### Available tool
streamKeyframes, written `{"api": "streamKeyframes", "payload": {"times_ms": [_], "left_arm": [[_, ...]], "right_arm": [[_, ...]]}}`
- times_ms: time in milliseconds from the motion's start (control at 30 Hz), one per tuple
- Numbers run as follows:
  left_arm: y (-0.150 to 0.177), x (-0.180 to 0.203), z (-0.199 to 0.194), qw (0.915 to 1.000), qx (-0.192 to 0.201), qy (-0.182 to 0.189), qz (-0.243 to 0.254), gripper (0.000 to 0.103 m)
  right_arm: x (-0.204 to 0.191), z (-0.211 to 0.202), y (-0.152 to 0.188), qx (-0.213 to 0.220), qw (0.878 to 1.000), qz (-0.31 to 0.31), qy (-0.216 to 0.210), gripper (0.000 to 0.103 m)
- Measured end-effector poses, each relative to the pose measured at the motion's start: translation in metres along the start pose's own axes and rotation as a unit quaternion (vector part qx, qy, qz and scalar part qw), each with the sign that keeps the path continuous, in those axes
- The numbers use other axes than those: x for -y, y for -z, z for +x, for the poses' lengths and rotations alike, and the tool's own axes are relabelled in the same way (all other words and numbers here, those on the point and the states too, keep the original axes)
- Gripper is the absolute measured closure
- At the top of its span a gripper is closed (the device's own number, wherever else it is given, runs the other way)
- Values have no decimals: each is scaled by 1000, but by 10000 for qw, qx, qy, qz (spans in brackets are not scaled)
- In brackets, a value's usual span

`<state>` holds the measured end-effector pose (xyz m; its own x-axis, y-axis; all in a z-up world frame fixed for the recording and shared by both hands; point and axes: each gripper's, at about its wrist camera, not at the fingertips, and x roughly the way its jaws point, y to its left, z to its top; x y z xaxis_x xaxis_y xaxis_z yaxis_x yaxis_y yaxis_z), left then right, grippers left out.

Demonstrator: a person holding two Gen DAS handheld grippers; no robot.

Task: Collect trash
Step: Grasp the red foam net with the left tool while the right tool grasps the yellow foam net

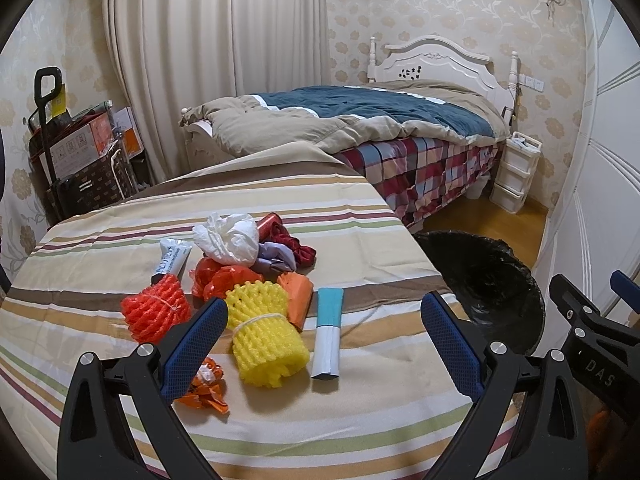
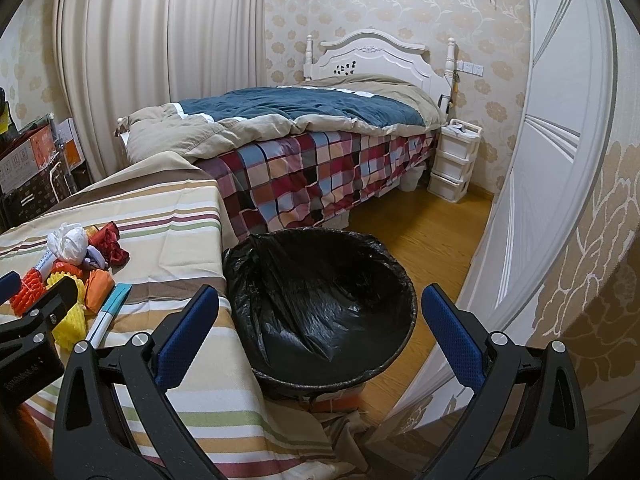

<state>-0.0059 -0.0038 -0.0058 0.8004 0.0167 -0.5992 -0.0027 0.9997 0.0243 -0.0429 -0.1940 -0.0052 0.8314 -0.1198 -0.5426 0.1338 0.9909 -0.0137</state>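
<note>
A pile of trash lies on the striped tablecloth (image 1: 360,408): a yellow foam net (image 1: 266,334), an orange foam net (image 1: 156,312), a teal-and-white packet (image 1: 328,332), a crumpled white bag (image 1: 228,238), an orange wrapper (image 1: 206,388) and red scraps (image 1: 294,246). My left gripper (image 1: 322,318) stands open just before the yellow net, holding nothing. To the right of the table sits a bin with a black liner (image 2: 320,304). Above its near rim my right gripper (image 2: 320,306) is open and empty. The trash pile (image 2: 76,276) shows at the left in the right wrist view.
A bed (image 2: 304,148) with a checked cover stands beyond the table. White drawers (image 2: 454,160) sit by its head. Boxes and a trolley (image 1: 76,148) crowd the back left corner. A white wardrobe door (image 2: 532,184) runs along the right, with wooden floor (image 2: 424,236) between.
</note>
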Motion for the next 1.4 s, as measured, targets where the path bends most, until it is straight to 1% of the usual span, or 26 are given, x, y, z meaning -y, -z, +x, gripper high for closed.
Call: {"api": "streamKeyframes", "payload": {"times_ms": [100,333,633,733,833,900,967,1033,1133,1267,1400], "left_arm": [[1,-6,-2,10000,-45,-60,3,6],[4,-42,-6,9993,-162,-271,-209,7],[15,-89,-14,9970,-207,-655,-370,8],[19,-107,-14,9954,-292,-756,-504,11],[22,-123,-12,9940,-353,-857,-582,16],[24,-131,-11,9934,-379,-883,-631,17],[24,-135,-9,9932,-400,-867,-673,17],[24,-140,-5,9932,-422,-799,-728,17],[21,-140,1,9939,-458,-709,-712,17],[17,-140,12,9942,-522,-677,-658,17],[16,-141,21,9939,-597,-628,-687,17]], "right_arm": [[1,-1,3,-22,10000,-3,-44,4],[-8,-1,10,-162,9994,-24,-302,4],[-48,-3,4,-247,9967,-291,-720,4],[-64,-4,4,-261,9950,-376,-883,4],[-77,-5,1,-246,9933,-502,-1008,4],[-87,-6,0,-228,9921,-589,-1085,6],[-97,-3,-3,-258,9904,-678,-1175,16],[-107,-1,-4,-347,9878,-761,-1315,20],[-118,1,-4,-381,9860,-841,-1389,21],[-129,3,-4,-414,9843,-926,-1448,21],[-135,7,-4,-474,9831,-969,-1476,21]]}}
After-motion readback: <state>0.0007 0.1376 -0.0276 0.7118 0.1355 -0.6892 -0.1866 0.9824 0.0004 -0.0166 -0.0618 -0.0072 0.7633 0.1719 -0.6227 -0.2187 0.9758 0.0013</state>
